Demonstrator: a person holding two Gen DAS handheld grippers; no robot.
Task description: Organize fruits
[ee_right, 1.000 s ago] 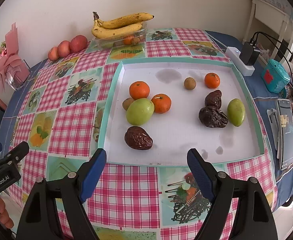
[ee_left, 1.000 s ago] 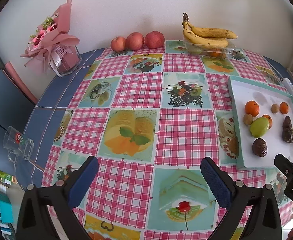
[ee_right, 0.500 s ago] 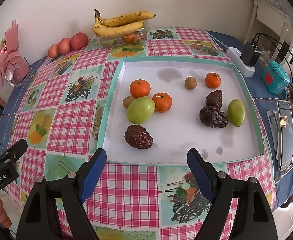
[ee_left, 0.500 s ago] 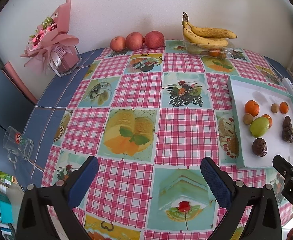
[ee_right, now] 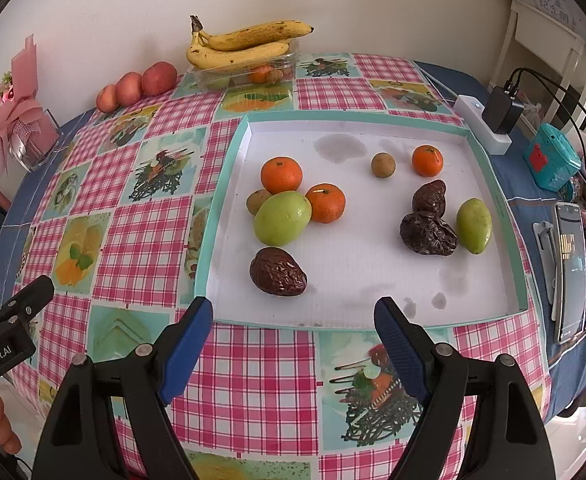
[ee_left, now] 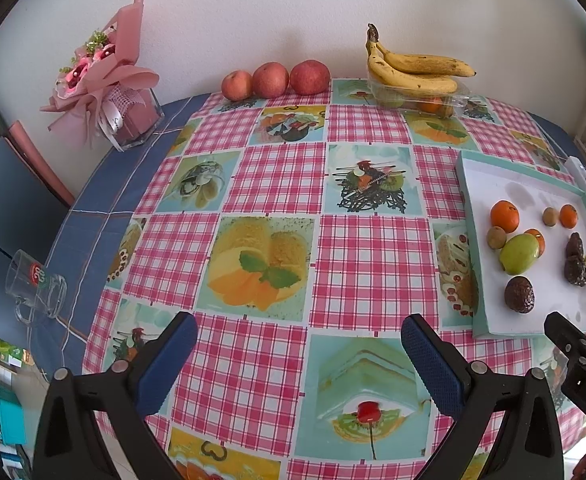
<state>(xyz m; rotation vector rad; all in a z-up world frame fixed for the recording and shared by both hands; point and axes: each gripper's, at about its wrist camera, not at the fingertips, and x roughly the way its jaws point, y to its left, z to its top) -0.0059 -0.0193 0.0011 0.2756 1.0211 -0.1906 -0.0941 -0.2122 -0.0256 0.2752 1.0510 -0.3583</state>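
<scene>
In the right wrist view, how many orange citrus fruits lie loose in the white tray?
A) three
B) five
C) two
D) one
A: three oranges show on the white tray, one at the left rear, one beside the large green fruit, and one at the right rear.

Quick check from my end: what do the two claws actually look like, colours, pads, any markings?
Both match: black plastic frames with silver rivets and two blue, ribbed pads each. The left claw shows "GenRobot.AI" lettering on its side in the right wrist view; the right claw shows "DAS" in the left wrist view. No cables or sleeves visible; bare fingers show at the frame edges.
</scene>
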